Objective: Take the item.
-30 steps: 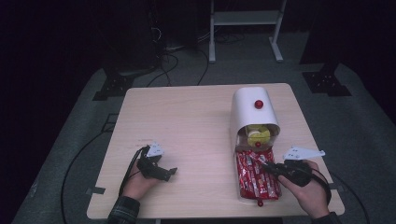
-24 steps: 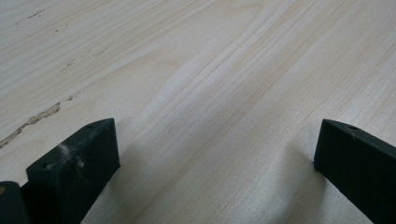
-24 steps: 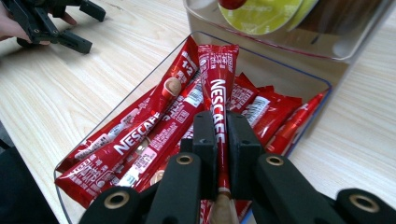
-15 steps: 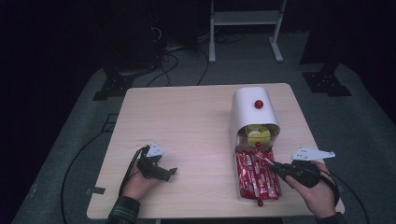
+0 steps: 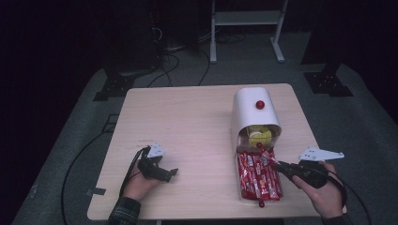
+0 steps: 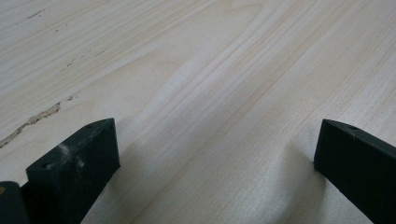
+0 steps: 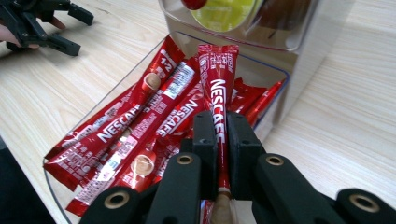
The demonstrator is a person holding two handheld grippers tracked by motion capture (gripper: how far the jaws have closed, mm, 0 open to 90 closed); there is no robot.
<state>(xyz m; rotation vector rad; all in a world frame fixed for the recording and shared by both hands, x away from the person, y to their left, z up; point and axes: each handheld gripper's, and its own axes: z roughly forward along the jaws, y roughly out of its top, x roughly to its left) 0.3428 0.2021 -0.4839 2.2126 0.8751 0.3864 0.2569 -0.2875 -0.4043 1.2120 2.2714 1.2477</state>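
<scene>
right gripper (image 7: 218,140) is clamped on one red Nescafé stick sachet (image 7: 218,88) over the clear drawer tray (image 7: 63,161) — stick's long axis runs straight ahead btw the jaws, toward the white dispenser box (image 5: 248,105) — left gripper (image 5: 162,172) idles open, way off.

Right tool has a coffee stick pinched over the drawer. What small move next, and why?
Probably lift the right tool straight up a little. Its jaws are shut on one coffee stick, whose far end points over the other sticks in the clear drawer toward the white box. Rising first should free it without dragging neighbours.
</scene>
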